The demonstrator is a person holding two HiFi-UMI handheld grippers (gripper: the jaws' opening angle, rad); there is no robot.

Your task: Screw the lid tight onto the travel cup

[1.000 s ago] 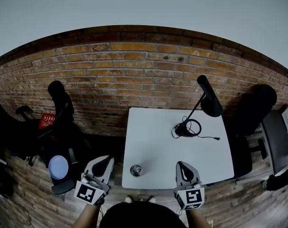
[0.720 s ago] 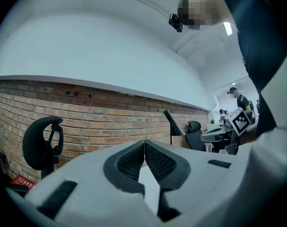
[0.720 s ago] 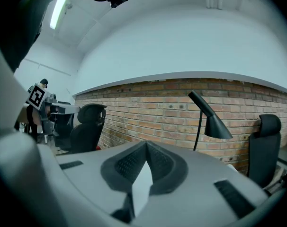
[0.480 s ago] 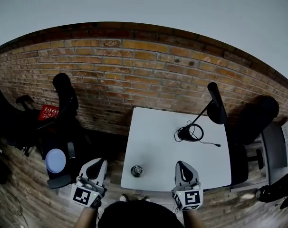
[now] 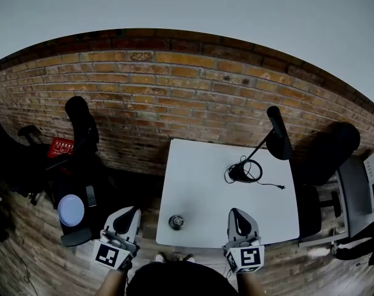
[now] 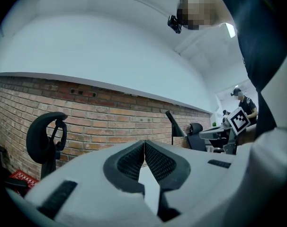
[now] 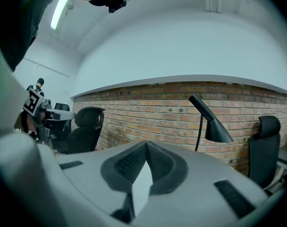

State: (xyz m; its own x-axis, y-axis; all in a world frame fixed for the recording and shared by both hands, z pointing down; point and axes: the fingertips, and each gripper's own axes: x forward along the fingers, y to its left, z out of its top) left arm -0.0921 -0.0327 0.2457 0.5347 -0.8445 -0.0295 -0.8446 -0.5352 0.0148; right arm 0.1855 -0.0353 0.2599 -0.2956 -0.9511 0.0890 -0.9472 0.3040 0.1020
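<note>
Travel cup [image 5: 176,222] sits between left tongs [image 5: 131,211] and right tongs [image 5: 236,213].

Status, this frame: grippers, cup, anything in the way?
Left hand-held gripper shut, empty. Right hand-held gripper shut, empty. Travel cup standing at table near edge, untouched. Nothing visible blocking it.

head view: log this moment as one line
left tool: shut, empty | right tool: shut, empty | small round metal cup: on white square table, untouched, between tools
</note>
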